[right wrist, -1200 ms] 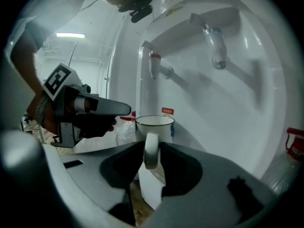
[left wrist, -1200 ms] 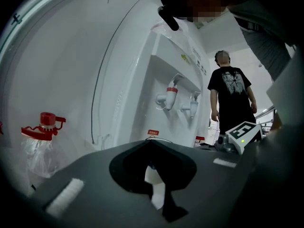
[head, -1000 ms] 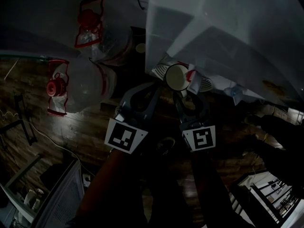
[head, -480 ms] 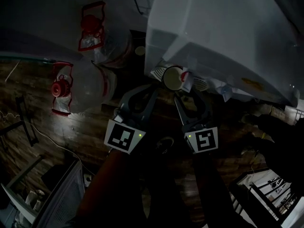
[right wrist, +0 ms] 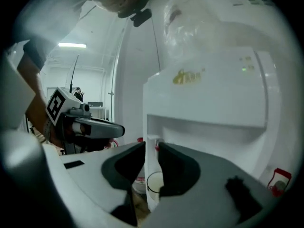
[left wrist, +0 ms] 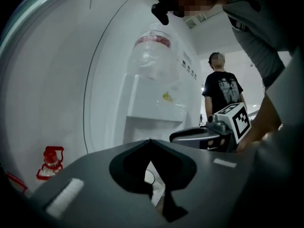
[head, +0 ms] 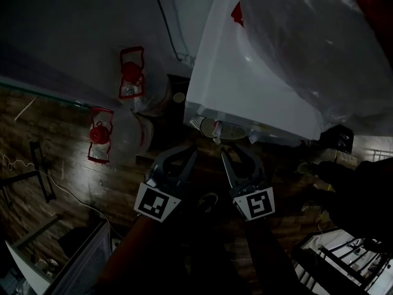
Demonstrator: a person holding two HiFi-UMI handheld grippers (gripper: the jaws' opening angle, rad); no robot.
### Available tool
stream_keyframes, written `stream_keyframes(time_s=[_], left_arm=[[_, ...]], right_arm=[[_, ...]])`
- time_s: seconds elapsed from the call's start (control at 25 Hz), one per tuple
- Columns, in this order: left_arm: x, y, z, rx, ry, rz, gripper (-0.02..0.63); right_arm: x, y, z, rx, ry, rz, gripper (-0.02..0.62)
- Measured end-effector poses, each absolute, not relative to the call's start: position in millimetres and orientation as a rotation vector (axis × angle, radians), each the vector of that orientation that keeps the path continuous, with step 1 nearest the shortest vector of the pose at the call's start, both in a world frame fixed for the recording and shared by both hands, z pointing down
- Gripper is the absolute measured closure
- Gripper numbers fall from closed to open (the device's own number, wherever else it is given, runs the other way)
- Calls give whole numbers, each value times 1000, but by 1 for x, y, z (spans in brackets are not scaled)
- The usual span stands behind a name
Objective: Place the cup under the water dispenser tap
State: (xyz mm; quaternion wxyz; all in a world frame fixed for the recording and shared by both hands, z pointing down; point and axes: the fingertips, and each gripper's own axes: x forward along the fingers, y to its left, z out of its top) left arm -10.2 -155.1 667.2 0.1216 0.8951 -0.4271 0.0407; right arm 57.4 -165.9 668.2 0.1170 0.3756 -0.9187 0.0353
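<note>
Right gripper (right wrist: 152,148): jaws part-way open, with a narrow gap between the tips. They had just been closing. Nothing was between the pads, and neither touched anything.

Cup (right wrist: 154,184): white, upright, mouth up. It stood in the alcove of the water dispenser (right wrist: 209,89), below the red-tipped tap (right wrist: 156,146). In the right gripper view it showed beyond the jaw gap and lower down, clear of both jaws. Whether it sat exactly in line with the tap, I could not tell.

Left gripper (left wrist: 150,140): jaw tips met at a point, so it was closed and held nothing. Its own view showed only a small window below the tips, with a pale part of the dispenser alcove behind it. This gripper touched neither the cup nor the dispenser.

Head view: the two grippers were side by side, marker cubes toward the camera and tips aimed at the dispenser front. They were close to each other but apart, and short of the alcove. The picture was dark there, so little alcove detail could be made out.

Surroundings: a large clear bottle (left wrist: 154,56) sat inverted on top of the dispenser. Spare bottles with red handles (head: 132,82) lay on the wooden floor (head: 55,158) to the left of the dispenser. A bystander in a black T-shirt (left wrist: 222,91) stood behind, to the right in the left gripper view.
</note>
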Motion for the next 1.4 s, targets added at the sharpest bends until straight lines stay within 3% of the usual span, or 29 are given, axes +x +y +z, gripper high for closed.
stream_keyframes(time_s=[0.24, 0.88, 1.4], left_arm=[[-7, -143, 583, 2652, -1200, 83, 598], [12, -71, 362, 2979, -991, 193, 598], [0, -50, 260, 2884, -893, 101, 598]], right_arm=[[49, -152, 584, 1055, -2744, 77, 580], [48, -71, 355, 970, -2843, 126, 581], [28, -44, 250, 963, -2895, 93, 581]])
